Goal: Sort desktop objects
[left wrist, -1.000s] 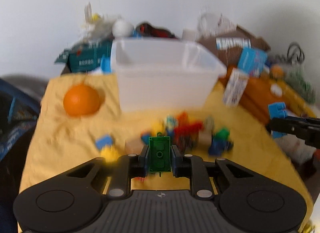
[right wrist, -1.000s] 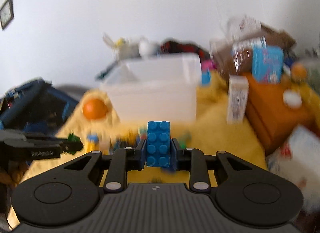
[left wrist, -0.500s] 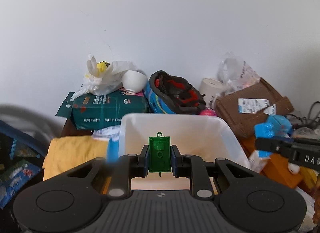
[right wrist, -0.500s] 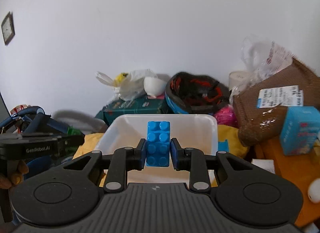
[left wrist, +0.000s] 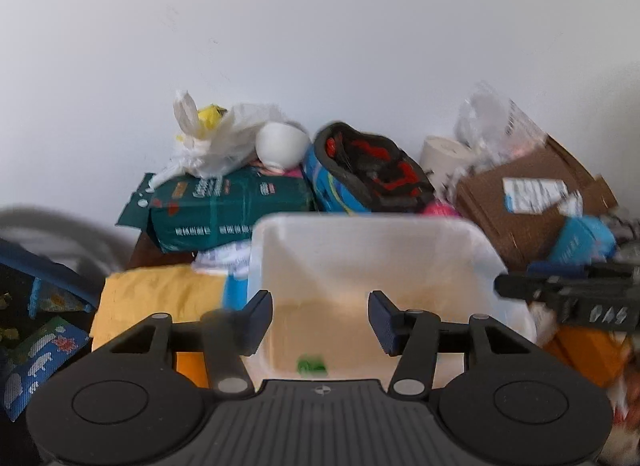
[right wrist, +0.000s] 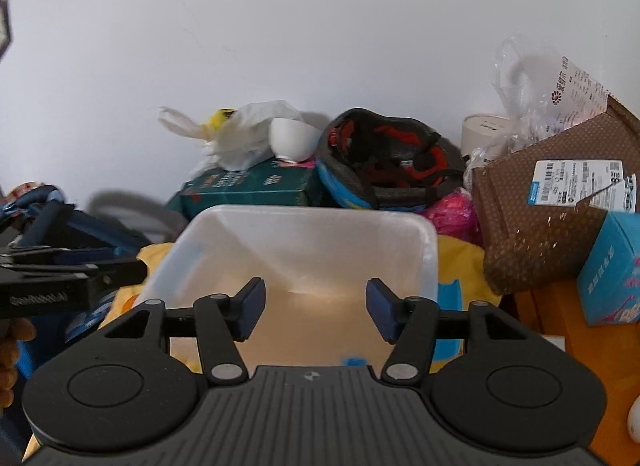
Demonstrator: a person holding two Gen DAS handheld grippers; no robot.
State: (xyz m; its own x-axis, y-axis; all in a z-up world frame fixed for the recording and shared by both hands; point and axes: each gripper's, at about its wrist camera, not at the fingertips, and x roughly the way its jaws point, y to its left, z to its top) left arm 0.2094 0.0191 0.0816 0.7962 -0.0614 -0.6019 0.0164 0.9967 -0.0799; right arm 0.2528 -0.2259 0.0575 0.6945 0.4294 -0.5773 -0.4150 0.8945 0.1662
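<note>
Green brick [left wrist: 311, 365] sits blurred low in the white bin [left wrist: 360, 225], lower centre of the left wrist frame, right below the left tool [left wrist: 320, 320], whose jaws are swinging apart with nothing between them. Over on the right wrist view, the blue brick [right wrist: 354, 360] shows as a smear at the bin's [right wrist: 304, 213] near floor, bottom centre, and the right tool [right wrist: 315, 312] is spreading too, its gap empty. Both tools hang over the bin, each poking into the other's frame from the edge. Behind the bin: a helmet [right wrist: 384, 157], a teal pack [left wrist: 228, 205], a brown box [right wrist: 552, 209].
</note>
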